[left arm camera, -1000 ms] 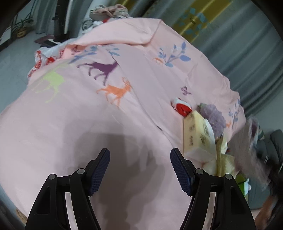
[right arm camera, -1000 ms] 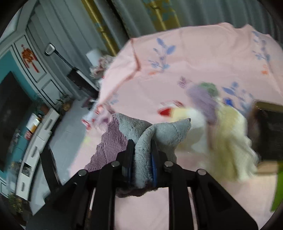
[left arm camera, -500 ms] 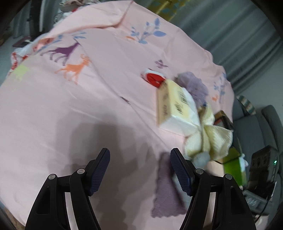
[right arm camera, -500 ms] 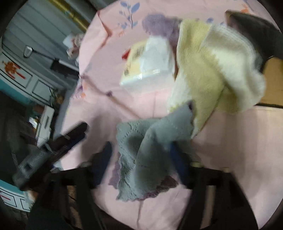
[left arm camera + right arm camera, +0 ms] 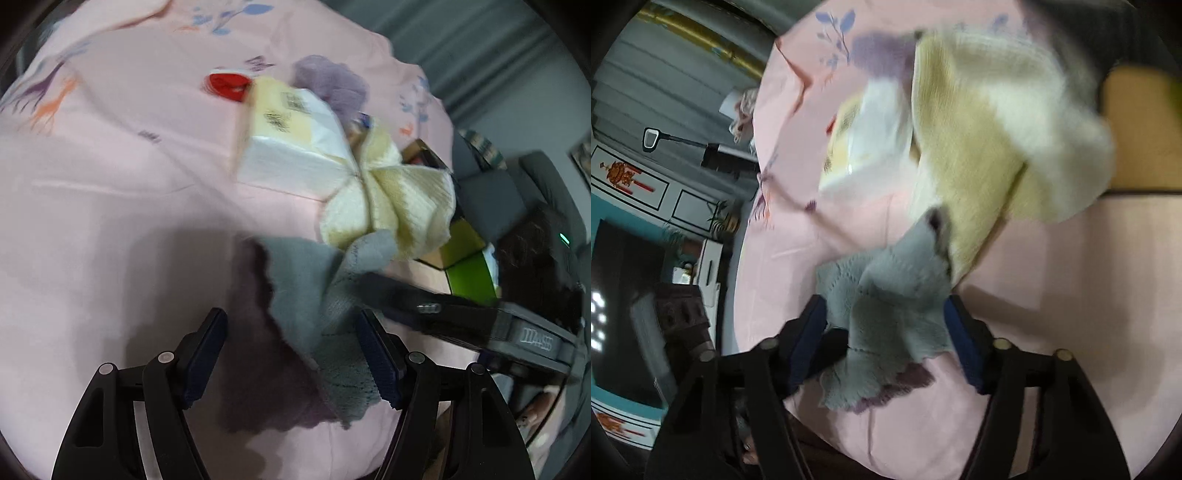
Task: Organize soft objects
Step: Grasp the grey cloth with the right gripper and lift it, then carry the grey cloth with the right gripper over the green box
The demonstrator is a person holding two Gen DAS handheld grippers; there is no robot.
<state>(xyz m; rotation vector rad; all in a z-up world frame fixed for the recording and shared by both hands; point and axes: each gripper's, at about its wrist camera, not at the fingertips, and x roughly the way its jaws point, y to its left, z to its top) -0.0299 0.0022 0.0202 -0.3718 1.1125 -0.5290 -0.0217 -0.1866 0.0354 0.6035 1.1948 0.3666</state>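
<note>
Right wrist: grey cloth (image 5: 886, 306) crumpled, long axis toward yellow cloth (image 5: 993, 147).

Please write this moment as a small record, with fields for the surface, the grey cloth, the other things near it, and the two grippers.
surface: pink printed sheet
grey cloth: grey cloth crumpled on the sheet, purple edge showing
neighbours: yellow knit cloth just beyond it; wrapped tissue pack; purple fluffy item; red item
right gripper: right gripper straddles the grey cloth, fingers closing, pads at its sides
left gripper: left gripper open, over the same cloth, holding nothing
</note>
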